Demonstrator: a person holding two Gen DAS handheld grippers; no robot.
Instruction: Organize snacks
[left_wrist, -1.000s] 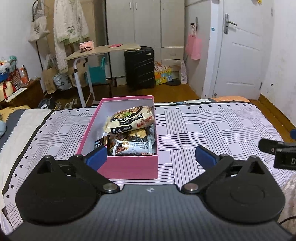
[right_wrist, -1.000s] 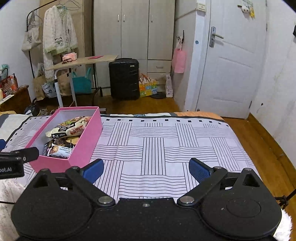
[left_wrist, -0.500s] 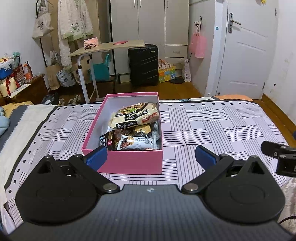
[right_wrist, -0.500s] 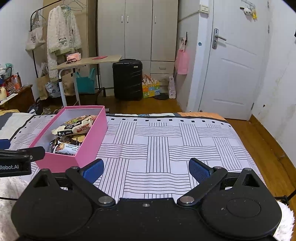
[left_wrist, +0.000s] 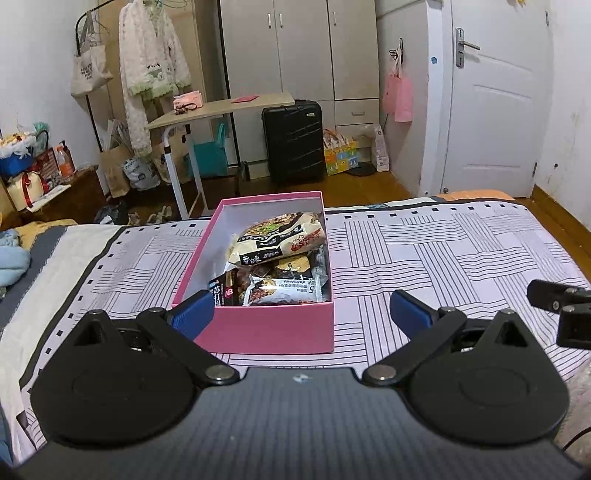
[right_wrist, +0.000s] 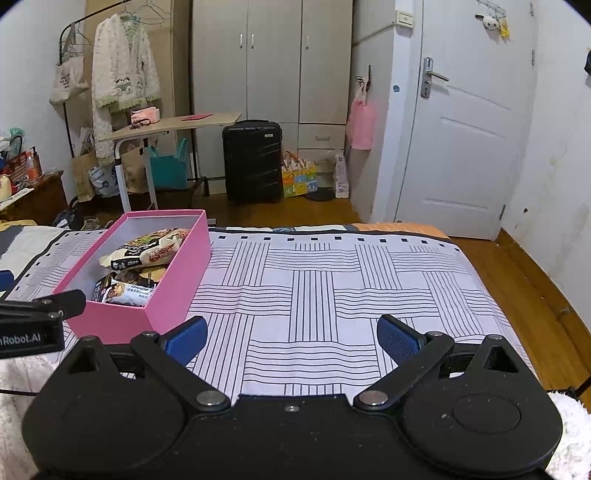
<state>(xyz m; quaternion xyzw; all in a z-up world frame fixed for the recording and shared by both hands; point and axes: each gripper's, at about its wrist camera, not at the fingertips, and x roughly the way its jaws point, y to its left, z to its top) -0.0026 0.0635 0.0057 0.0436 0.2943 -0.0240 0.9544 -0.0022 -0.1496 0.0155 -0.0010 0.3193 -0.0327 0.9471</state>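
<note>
A pink box (left_wrist: 273, 326) sits on the striped bedsheet (left_wrist: 443, 254), holding several snack packets: a large cream noodle bag (left_wrist: 277, 242) on top and a white-and-dark packet (left_wrist: 284, 291) at the near end. My left gripper (left_wrist: 301, 314) is open and empty just in front of the box's near wall. My right gripper (right_wrist: 291, 338) is open and empty over bare sheet, to the right of the box (right_wrist: 122, 319). The noodle bag (right_wrist: 147, 251) also shows in the right wrist view.
The bed's foot edge (right_wrist: 332, 229) lies beyond the box. Past it stand a black suitcase (left_wrist: 293, 140), a small rolling desk (left_wrist: 221, 110), a wardrobe and a white door (right_wrist: 469, 147). Clutter lines the left wall. The left gripper's body (right_wrist: 29, 325) shows at the right view's left edge.
Both grippers have pulled back and risen slightly, so the box sits a little farther off and more of the room shows. The jaws stay open and the box has not moved.
</note>
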